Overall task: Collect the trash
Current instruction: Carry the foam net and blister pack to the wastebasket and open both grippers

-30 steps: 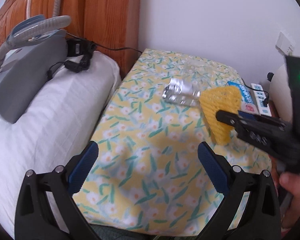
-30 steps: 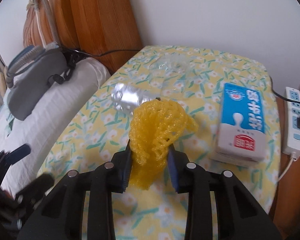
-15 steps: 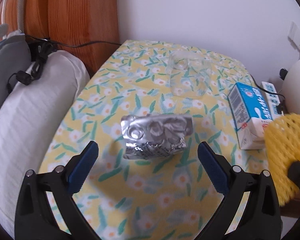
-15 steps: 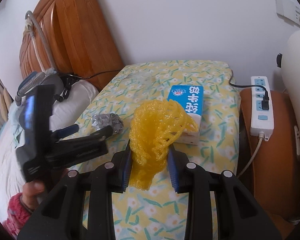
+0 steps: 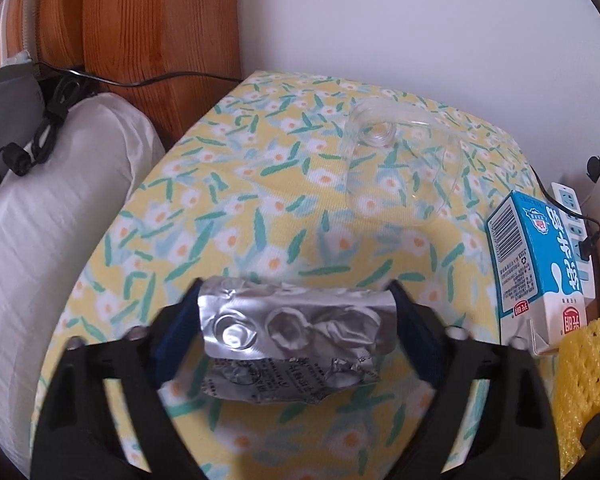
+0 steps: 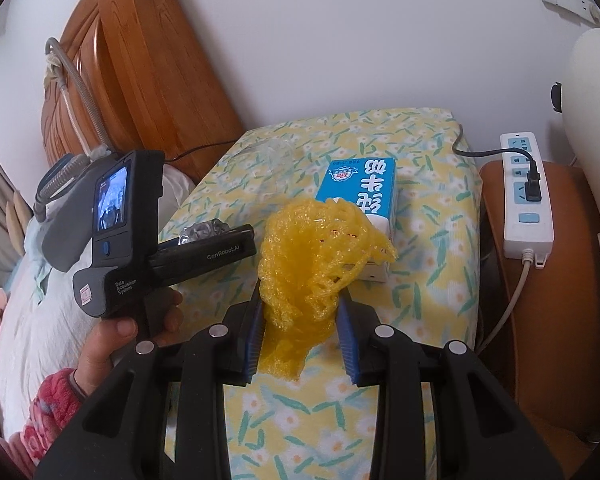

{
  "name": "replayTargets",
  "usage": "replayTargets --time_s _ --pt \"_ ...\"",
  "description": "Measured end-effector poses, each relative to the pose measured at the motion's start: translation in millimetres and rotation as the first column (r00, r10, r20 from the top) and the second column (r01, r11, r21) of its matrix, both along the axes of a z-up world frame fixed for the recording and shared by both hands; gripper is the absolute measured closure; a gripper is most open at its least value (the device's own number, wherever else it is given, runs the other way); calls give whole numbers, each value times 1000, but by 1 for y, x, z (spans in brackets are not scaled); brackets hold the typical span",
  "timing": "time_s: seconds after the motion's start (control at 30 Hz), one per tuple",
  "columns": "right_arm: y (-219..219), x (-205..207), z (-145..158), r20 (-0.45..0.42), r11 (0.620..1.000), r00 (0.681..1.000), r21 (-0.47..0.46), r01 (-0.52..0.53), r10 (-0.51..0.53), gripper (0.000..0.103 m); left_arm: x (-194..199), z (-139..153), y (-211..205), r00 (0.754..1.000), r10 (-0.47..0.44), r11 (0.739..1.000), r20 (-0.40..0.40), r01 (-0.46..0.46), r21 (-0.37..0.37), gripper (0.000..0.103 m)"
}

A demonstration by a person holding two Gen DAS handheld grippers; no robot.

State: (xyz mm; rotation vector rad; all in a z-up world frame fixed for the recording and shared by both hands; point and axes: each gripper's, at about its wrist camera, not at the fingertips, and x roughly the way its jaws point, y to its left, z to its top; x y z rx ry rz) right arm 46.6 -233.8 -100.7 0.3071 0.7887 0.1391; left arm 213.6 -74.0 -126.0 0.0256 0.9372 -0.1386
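Note:
A crumpled silver blister pack (image 5: 296, 328) lies on the yellow floral cloth (image 5: 260, 216) of the bedside table. My left gripper (image 5: 296, 316) is closing its jaws around it, and the blue pads (image 5: 176, 328) touch its two ends. Seen from the right wrist, the pack (image 6: 202, 232) peeks out above the left gripper's finger. My right gripper (image 6: 300, 328) is shut on a yellow foam net (image 6: 312, 256), held above the cloth in front of a blue and white milk carton (image 6: 360, 188). The net (image 5: 584, 364) also shows at the left wrist view's right edge.
A clear plastic container (image 5: 396, 168) lies at the back of the table, the milk carton (image 5: 536, 252) at the right. A white pillow (image 5: 60, 200) and wooden headboard (image 5: 140, 40) lie left. A power strip (image 6: 526, 200) sits on a brown stand right. A hand (image 6: 112, 332) holds the left gripper.
My left gripper moved forward and down over the blister pack and narrowed its jaws onto it. My right gripper drew back to the right, still holding the net.

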Motion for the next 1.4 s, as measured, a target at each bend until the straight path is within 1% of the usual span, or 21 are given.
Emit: replayTargets --time_s 0.03,0.1,0.13,0.23,0.37,0.5,0.63,0.77,0.87,0.93,1.03,1.1,1.17,1.23,1.4 --pt "0 0 0 0 1000 1000 0 2 -2 69 -1 2 1 1000 -1 1000 0 1 -4 33" --pt "0 0 0 -1 1000 1000 -1 3 -3 69 -2 4 5 1000 -10 999 -7 10 -38 33" --pt "0 -1 0 -1 1000 1000 -2 3 -3 69 -3 7 6 1000 -9 999 -4 9 -39 33" --pt "1 -4 2 -1 1000 1000 -9 4 -4 69 -16 16 11 1000 -11 999 16 12 -32 33" --pt "5 -12 7 5 1000 1000 -21 4 -4 69 -46 34 21 999 -22 1000 41 22 -3 33" --pt "13 -25 11 3 999 1000 -46 -9 9 69 -86 50 36 998 -24 1000 54 24 2 33" --pt "22 -43 14 -12 998 999 -58 -37 36 69 -133 66 49 996 -40 999 85 37 30 33" --pt "34 -73 15 -45 994 995 -67 -88 85 69 -181 74 62 994 -74 997 80 73 21 33" --pt "42 -93 13 -65 990 991 -74 -124 119 69 -214 74 67 991 -108 994 74 106 37 33" --pt "50 -113 9 -82 984 985 -75 -159 153 69 -234 70 71 989 -130 991 64 127 44 33" --pt "58 -132 3 -101 978 977 -68 -197 190 69 -260 57 79 989 -148 989 14 148 32 33" --pt "66 -147 -7 -137 971 967 -72 -228 217 69 -272 48 84 988 -151 988 -21 152 15 33" --pt "71 -154 -16 -171 967 958 -72 -245 230 69 -279 42 86 987 -154 988 -40 155 6 33" --pt "75 -160 -23 -198 964 951 -69 -256 238 69 -285 37 88 987 -156 987 -49 157 14 33" --pt "82 -172 -31 -223 959 942 -69 -274 253 69 -289 32 93 987 -149 989 -55 150 10 33"
